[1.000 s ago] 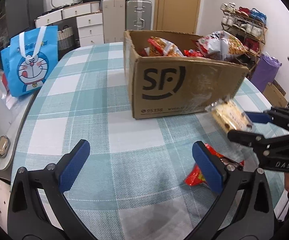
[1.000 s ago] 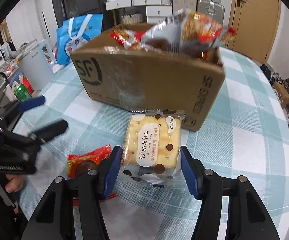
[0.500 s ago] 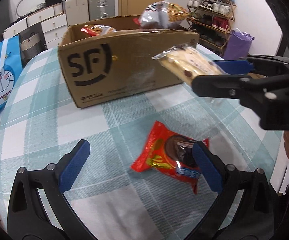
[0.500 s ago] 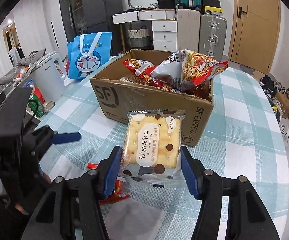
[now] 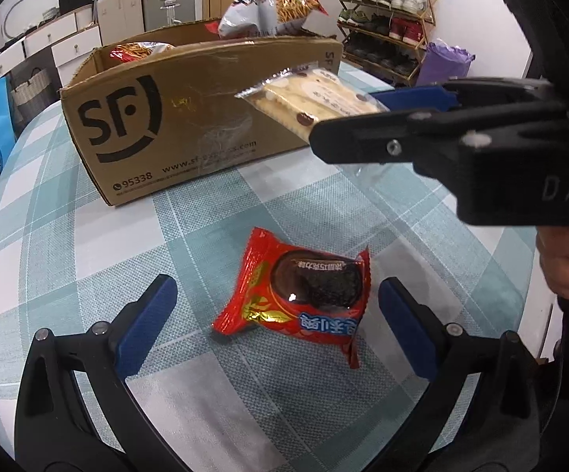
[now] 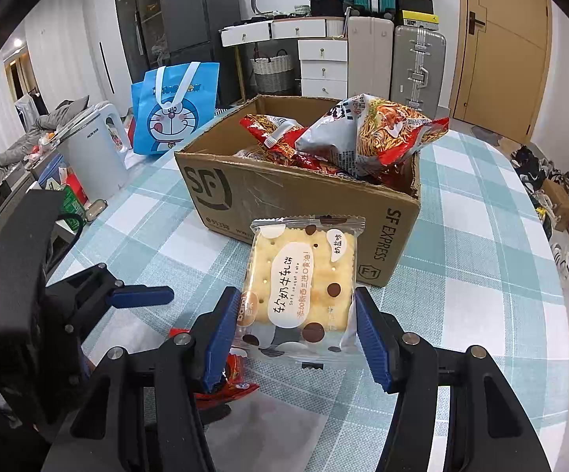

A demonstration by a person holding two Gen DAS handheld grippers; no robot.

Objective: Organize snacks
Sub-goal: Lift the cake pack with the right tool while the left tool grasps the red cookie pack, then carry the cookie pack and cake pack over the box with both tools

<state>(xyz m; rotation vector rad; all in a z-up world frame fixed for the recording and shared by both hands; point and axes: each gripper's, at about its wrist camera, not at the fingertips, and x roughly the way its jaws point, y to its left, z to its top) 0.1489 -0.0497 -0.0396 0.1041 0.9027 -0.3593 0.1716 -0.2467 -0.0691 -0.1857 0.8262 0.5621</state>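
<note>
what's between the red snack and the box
Bare checked tablecloth, seen in the left wrist view between the red snack and the box; the held cracker pack hangs above it.

The brown cardboard box [image 6: 296,204] stands on the desk [image 6: 481,244] under a teal-and-white checked cloth. Inside the box lie noodle snack bags [image 6: 375,133], one rising above its rim. In front of the box, the red-wrapped chocolate pie [image 5: 304,295] lies flat on the desk, between the spread fingers of the left tool [image 5: 276,322]. Also in front of the box, above the desk, the clear-wrapped cracker sandwich [image 6: 300,287] sits between the pads of the right tool [image 6: 296,330]. Behind the box to its left stands a blue cartoon tote bag [image 6: 174,110].
</note>
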